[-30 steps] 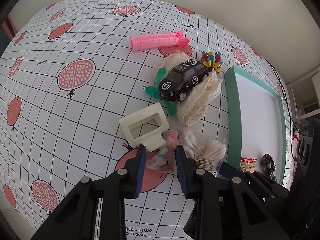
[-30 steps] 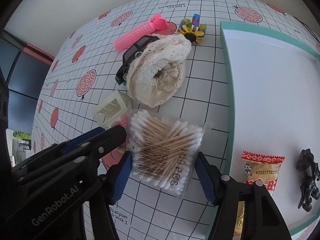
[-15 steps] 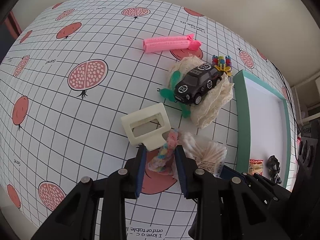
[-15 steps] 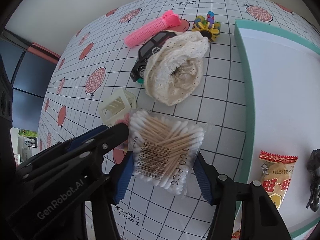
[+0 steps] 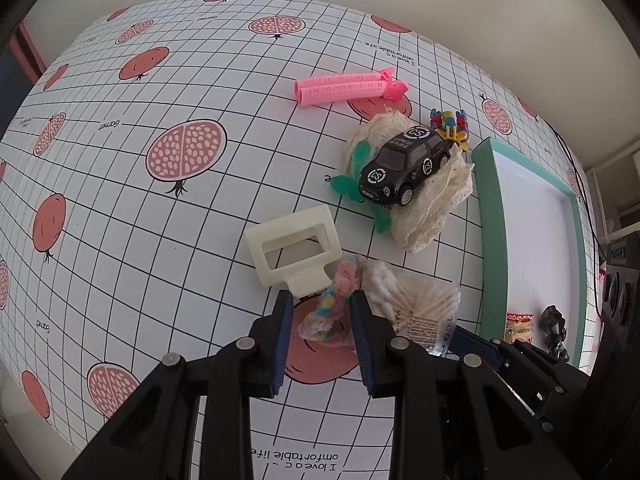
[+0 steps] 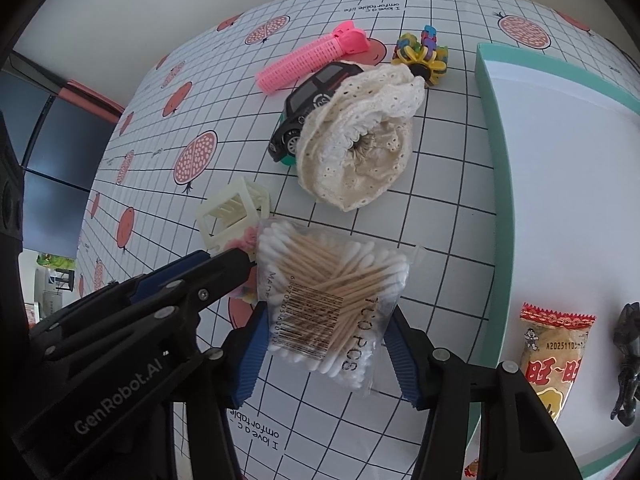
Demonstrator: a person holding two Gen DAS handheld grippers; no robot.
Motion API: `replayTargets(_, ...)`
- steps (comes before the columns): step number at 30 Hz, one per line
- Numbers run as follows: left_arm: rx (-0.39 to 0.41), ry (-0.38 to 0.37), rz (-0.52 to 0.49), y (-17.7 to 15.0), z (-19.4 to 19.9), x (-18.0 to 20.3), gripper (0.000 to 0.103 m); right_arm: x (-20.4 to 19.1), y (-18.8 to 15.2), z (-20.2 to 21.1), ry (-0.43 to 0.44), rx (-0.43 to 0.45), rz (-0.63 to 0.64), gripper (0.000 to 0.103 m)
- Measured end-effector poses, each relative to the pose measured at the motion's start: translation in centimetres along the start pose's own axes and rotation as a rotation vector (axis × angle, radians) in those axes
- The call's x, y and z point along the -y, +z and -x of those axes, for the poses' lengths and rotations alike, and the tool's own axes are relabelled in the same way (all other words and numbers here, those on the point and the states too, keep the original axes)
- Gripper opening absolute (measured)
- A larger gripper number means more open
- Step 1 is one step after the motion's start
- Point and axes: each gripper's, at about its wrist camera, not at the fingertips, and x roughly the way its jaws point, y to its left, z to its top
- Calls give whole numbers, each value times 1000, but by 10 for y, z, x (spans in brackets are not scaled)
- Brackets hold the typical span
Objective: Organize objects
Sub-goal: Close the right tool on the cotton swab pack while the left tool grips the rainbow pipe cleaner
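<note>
My left gripper (image 5: 320, 300) points down at the table, shut on a pastel scrunchie (image 5: 328, 314) that lies on a pomegranate print. A cream claw clip (image 5: 294, 240) touches the scrunchie's far side. Right beside it, my right gripper (image 6: 326, 320) straddles a clear bag of cotton swabs (image 6: 332, 292). Its jaws are closing, and both blue pads touch the bag's sides. The bag rests on the tablecloth, just left of a teal-rimmed white tray (image 6: 500, 208).
Farther back lie a black toy car (image 5: 404, 164) on a cream lace scrunchie (image 6: 360, 148), a green piece (image 5: 356, 176), a pink hair roller (image 5: 344, 88) and a colourful clip (image 6: 424, 52). The tray holds a snack packet (image 6: 556, 356) and a black figure (image 6: 626, 360).
The right jaws have narrowed onto the bag of cotton swabs. The left gripper has kept the scrunchie between its pads, and its view has swung slightly.
</note>
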Motion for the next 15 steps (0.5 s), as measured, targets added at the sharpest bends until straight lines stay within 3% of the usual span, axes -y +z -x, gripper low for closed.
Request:
replayTargets(4, 1, 0, -5, -1, 1, 1, 30, 4, -1, 3, 1, -1, -4, 59)
replayTargets(15, 12, -3, -8, -4, 3, 0, 16, 15, -4, 12, -1, 4, -22, 58)
